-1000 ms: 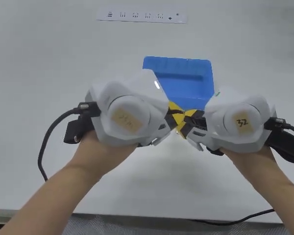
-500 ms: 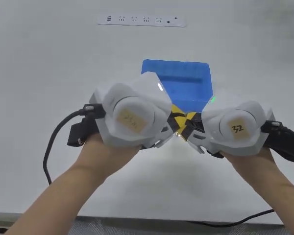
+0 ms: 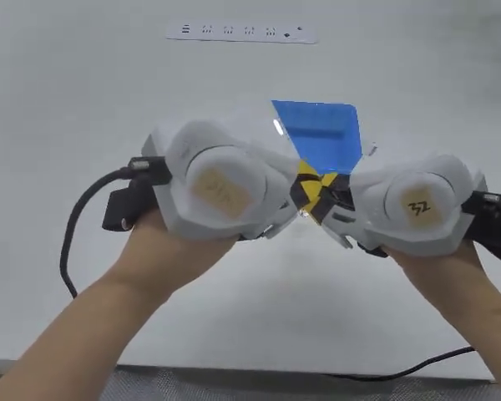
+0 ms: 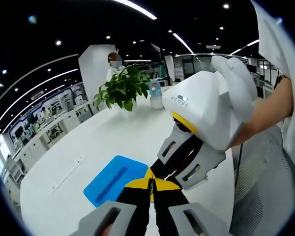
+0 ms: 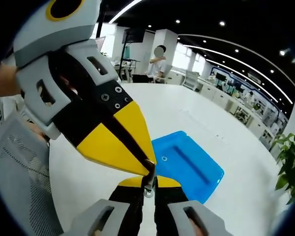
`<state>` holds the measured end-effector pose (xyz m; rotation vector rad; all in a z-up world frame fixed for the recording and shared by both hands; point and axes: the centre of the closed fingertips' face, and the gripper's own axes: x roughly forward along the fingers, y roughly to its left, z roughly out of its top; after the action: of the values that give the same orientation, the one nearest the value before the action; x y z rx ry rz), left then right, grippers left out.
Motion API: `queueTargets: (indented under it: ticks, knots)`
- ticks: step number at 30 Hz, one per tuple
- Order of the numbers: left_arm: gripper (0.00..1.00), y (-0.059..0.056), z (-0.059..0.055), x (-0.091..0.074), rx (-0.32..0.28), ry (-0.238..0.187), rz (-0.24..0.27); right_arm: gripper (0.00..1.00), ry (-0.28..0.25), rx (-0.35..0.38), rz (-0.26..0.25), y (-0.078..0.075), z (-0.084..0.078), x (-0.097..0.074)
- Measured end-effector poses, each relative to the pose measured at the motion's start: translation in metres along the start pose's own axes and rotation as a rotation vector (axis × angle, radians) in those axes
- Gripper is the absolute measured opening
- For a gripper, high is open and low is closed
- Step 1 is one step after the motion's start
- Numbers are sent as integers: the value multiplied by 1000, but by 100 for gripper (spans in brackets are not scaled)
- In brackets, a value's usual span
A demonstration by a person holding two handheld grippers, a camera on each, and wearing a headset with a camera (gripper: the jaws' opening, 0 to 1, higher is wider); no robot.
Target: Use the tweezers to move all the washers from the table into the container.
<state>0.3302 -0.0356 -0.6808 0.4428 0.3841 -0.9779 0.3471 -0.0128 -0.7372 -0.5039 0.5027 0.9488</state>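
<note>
The blue container (image 3: 326,134) lies on the white table behind the two grippers, which meet tip to tip in front of it. My left gripper (image 3: 299,194) comes from the left and hides the container's left corner; its yellow jaws stand together in the left gripper view (image 4: 151,178). My right gripper (image 5: 148,183) is shut on a thin metal piece, apparently the tweezers (image 5: 148,188). The left gripper's yellow tips (image 5: 119,143) touch that same spot. One small washer (image 5: 163,159) lies inside the container (image 5: 189,169). The container (image 4: 113,179) also lies beyond the left jaws.
A white power strip (image 3: 240,32) lies at the table's far side. A black cable (image 3: 82,230) trails from the left gripper, and another runs along the front edge (image 3: 426,363). Bare white table (image 3: 83,125) surrounds the container.
Both grippers have shifted slightly right and toward the container, still tip to tip. The left gripper now covers the container's left corner.
</note>
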Motion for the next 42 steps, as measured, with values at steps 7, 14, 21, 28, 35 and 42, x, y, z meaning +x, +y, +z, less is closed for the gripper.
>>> queueTargets:
  ticks: [7,14,21,28,35,42]
  knots:
    - [0,19,16,-9,-23,-48,26,3,-33,-41,-14,-13,24,-1]
    - [0,32,24,-12,2,-60,55,3,-53,-78,-30,-25,39,4]
    - [0,51,22,-4,-7,-63,82,3,-54,-92,-46,-38,45,16]
    - [0,65,14,11,-39,-33,88,3,-45,-67,-30,-47,40,31]
    - [0,79,-1,29,-27,7,79,3,-10,-74,-4,-52,32,51]
    - [0,78,-17,39,-35,44,62,3,38,-75,23,-50,18,66]
